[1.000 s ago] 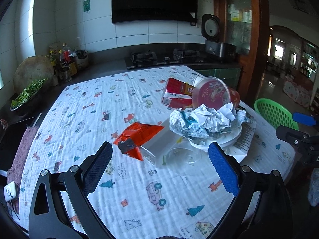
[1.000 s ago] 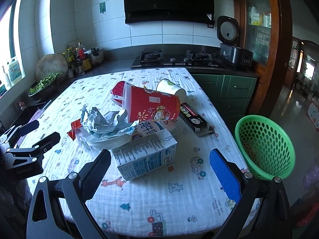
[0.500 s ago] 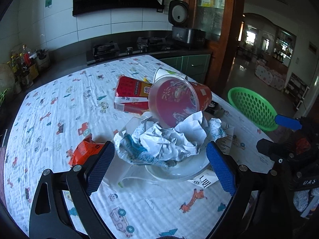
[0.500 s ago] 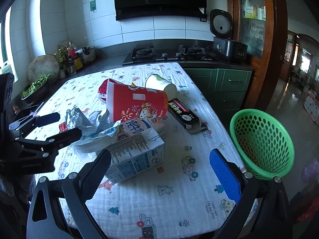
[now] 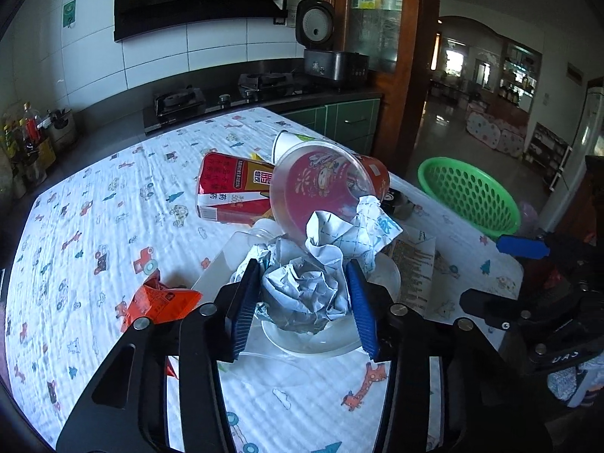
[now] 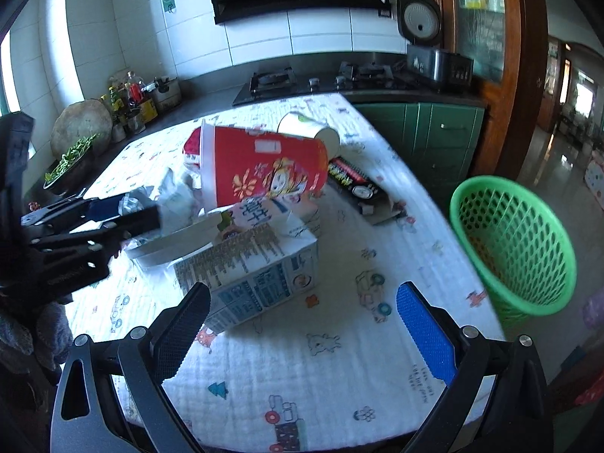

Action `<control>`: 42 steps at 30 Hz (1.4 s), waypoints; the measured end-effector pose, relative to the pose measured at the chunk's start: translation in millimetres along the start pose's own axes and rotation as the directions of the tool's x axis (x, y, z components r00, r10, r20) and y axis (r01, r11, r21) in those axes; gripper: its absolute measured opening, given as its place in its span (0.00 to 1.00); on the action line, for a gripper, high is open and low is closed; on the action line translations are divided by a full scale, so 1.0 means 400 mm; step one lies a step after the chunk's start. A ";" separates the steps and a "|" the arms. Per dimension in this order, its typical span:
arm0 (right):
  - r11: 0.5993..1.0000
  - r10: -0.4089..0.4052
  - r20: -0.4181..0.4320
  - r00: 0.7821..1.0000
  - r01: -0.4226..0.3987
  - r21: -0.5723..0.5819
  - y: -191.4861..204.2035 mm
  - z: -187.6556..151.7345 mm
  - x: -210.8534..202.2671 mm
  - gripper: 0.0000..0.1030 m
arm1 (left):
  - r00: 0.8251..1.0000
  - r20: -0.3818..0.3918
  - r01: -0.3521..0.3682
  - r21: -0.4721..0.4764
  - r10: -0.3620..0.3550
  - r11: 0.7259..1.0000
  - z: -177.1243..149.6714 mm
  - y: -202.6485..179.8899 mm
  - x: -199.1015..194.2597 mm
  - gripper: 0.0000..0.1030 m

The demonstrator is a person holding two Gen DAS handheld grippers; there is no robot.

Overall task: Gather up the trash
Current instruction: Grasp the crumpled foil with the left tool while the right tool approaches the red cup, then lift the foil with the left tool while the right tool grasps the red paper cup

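Observation:
A pile of trash lies on the cartoon-print tablecloth point(image 5: 94, 226). My left gripper point(image 5: 302, 283) is shut on a crumpled paper ball point(image 5: 302, 287) that sits in a white plate point(image 5: 313, 339). Behind it lie a tipped red noodle cup point(image 5: 321, 188), a red carton point(image 5: 230, 188) and an orange wrapper point(image 5: 158, 302). In the right wrist view my right gripper point(image 6: 302, 324) is open and empty, just in front of a white milk carton point(image 6: 256, 264). The red cup point(image 6: 264, 170), a paper cup point(image 6: 309, 132) and a black box point(image 6: 351, 185) lie beyond. The left gripper point(image 6: 113, 215) shows at the left.
A green mesh basket point(image 6: 513, 245) stands off the table's right edge; it also shows in the left wrist view point(image 5: 468, 192). A counter with a stove point(image 6: 313, 79), a rice cooker point(image 6: 422, 41) and bottles point(image 6: 128, 102) runs behind the table.
My left gripper has moved forward over the plate and closed its fingers on the crumpled paper. My right gripper has moved closer to the milk carton and stays open.

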State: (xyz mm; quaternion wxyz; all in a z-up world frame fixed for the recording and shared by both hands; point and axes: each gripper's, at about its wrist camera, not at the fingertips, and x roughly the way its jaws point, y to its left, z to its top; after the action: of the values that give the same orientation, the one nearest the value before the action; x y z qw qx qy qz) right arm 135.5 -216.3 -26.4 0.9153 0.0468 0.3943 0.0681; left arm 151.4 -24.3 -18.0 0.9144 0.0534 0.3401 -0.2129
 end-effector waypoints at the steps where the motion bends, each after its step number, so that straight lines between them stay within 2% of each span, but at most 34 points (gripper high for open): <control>1: 1.000 0.007 -0.005 1.000 -0.007 0.006 0.003 0.002 0.003 0.93 | 1.000 0.007 0.007 -0.008 -0.007 1.000 0.000 0.004 -0.008 0.40; 7: 0.999 0.031 0.012 0.999 -0.031 -0.022 0.042 0.018 -0.003 0.90 | 0.998 0.054 0.018 -0.034 -0.016 0.999 0.003 0.032 -0.062 0.36; 9: 0.998 0.054 0.012 0.998 -0.053 -0.045 0.059 0.022 -0.005 0.83 | 0.997 0.070 0.019 -0.039 -0.016 0.999 0.002 0.040 -0.082 0.35; 11: 0.995 0.066 0.009 0.998 -0.065 -0.082 0.083 0.024 -0.003 0.82 | 0.996 0.081 0.028 -0.051 -0.024 0.998 0.002 0.048 -0.099 0.34; 15: 0.983 0.105 -0.002 0.994 -0.104 -0.150 0.127 0.028 0.001 0.73 | 0.995 0.096 0.024 -0.062 -0.018 0.998 0.002 0.068 -0.120 0.34; 23: 0.963 0.138 -0.005 0.990 -0.136 -0.234 0.175 0.041 -0.001 0.66 | 0.992 0.126 0.004 -0.094 0.008 0.996 0.002 0.106 -0.169 0.33; 29: 0.960 0.132 0.001 0.991 -0.128 -0.249 0.178 0.068 0.003 0.65 | 0.991 0.134 -0.009 -0.111 0.024 0.994 -0.002 0.124 -0.189 0.33; 35: 0.979 0.105 0.014 0.994 -0.101 -0.175 0.124 0.109 0.023 0.65 | 0.990 0.133 -0.023 -0.123 0.039 0.992 -0.005 0.137 -0.194 0.34; 39: 0.972 0.103 0.001 0.995 -0.101 -0.211 0.113 0.122 0.032 0.65 | 0.991 0.130 -0.019 -0.136 0.037 0.991 -0.004 0.153 -0.191 0.33; 42: 0.951 0.096 -0.009 0.995 -0.095 -0.295 0.114 0.141 0.038 0.65 | 0.991 0.125 -0.020 -0.138 0.038 0.990 -0.003 0.159 -0.191 0.33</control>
State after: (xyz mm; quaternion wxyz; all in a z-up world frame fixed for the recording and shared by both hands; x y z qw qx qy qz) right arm 183.1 -170.7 7.6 0.9088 -0.0711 0.3743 0.1702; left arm 125.7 60.4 27.3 0.9388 -0.0181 0.2940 -0.1788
